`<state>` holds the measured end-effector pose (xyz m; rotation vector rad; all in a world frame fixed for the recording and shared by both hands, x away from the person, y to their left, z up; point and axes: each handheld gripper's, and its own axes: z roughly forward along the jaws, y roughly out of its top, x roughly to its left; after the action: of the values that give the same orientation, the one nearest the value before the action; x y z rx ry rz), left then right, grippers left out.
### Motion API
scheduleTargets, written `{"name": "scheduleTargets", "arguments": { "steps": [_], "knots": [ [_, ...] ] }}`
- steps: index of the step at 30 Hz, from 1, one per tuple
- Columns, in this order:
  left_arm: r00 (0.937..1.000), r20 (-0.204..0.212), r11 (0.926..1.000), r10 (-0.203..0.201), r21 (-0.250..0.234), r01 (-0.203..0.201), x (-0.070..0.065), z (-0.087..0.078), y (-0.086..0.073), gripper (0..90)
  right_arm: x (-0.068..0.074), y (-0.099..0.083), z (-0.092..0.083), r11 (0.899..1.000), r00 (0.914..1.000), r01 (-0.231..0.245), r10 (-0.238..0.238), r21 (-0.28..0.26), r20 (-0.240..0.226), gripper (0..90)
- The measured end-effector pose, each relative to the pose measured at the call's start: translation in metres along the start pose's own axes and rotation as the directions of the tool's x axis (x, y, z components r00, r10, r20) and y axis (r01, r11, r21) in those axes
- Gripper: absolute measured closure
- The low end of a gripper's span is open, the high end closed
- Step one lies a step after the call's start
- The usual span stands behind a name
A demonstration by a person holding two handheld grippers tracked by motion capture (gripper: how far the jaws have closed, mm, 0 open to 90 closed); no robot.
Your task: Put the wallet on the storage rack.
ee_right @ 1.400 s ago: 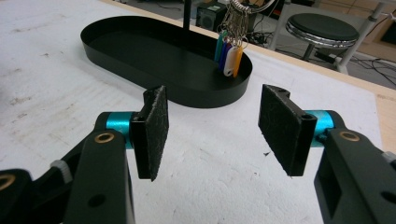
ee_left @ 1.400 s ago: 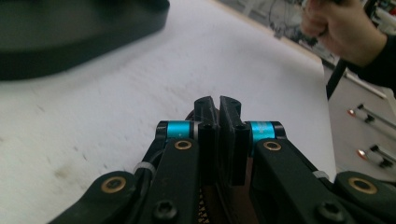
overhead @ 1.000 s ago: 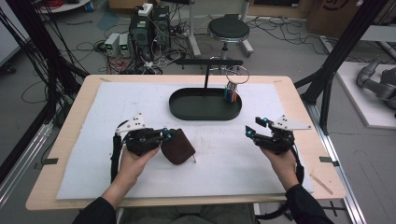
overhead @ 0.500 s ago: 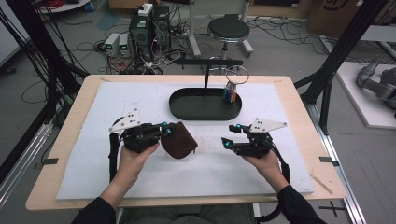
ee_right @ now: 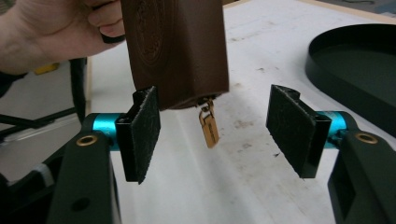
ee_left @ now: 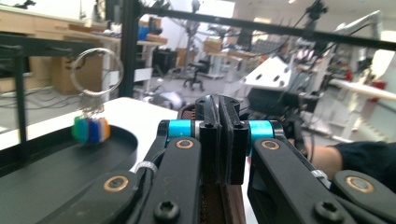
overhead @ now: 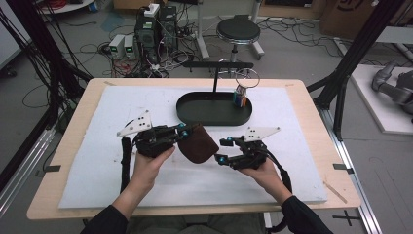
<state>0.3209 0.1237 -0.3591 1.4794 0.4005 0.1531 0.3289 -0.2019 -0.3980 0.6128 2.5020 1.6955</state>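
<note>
Leftmost, left gripper point(overhead: 181, 132): jaws clamped on brown pouch point(overhead: 197, 145), lifted above white mat point(overhead: 97, 161). Pouch: hangs between the hands, gold zip pull point(ee_right: 209, 128) dangling below. Right gripper point(overhead: 222, 151): jaws apart, just been opening, pouch's lower end between its pads point(ee_right: 142, 130), unpressed. Behind: black tray point(overhead: 214, 109), key ring point(overhead: 242, 90).

Dark sleeves; 2 black tools point(overhead: 181, 132) point(overhead: 222, 151) with cyan barrels, brass rivets

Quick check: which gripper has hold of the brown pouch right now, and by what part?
The left gripper is shut on the brown pouch by its upper edge. The right gripper is open, holding nothing.
</note>
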Motion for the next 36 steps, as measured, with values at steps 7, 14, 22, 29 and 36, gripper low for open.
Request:
{"name": "scheduleTargets", "arguments": {
  "steps": [7,14,22,29,36],
  "knots": [
    [0.9995,0.029,0.9997,-0.011,-0.022,0.011,-0.002,0.003,-0.001,87.0,0.000,0.000,0.002,1.000,0.9978,-0.011,0.010,-0.015,-0.065,51.9],
    [0.9996,0.024,0.9998,-0.014,-0.010,0.014,0.000,0.002,-0.004,86.7,0.000,0.002,-0.004,0.999,0.9977,0.028,-0.029,-0.027,-0.061,66.2],
    [0.9999,0.005,0.9991,-0.010,0.041,0.009,0.007,-0.007,0.004,71.8,0.000,0.004,-0.012,0.996,0.9960,0.086,-0.086,0.024,-0.024,70.6],
    [0.9991,0.036,0.9681,0.020,0.249,-0.029,0.012,-0.003,0.008,48.0,0.002,0.009,-0.017,0.991,0.9912,0.129,-0.127,0.036,-0.036,70.6],
    [0.9945,0.104,0.9390,0.000,0.342,-0.036,0.012,0.005,0.002,43.8,0.002,0.011,-0.019,0.985,0.9848,0.159,-0.153,0.061,-0.081,70.6]
  ]
}}
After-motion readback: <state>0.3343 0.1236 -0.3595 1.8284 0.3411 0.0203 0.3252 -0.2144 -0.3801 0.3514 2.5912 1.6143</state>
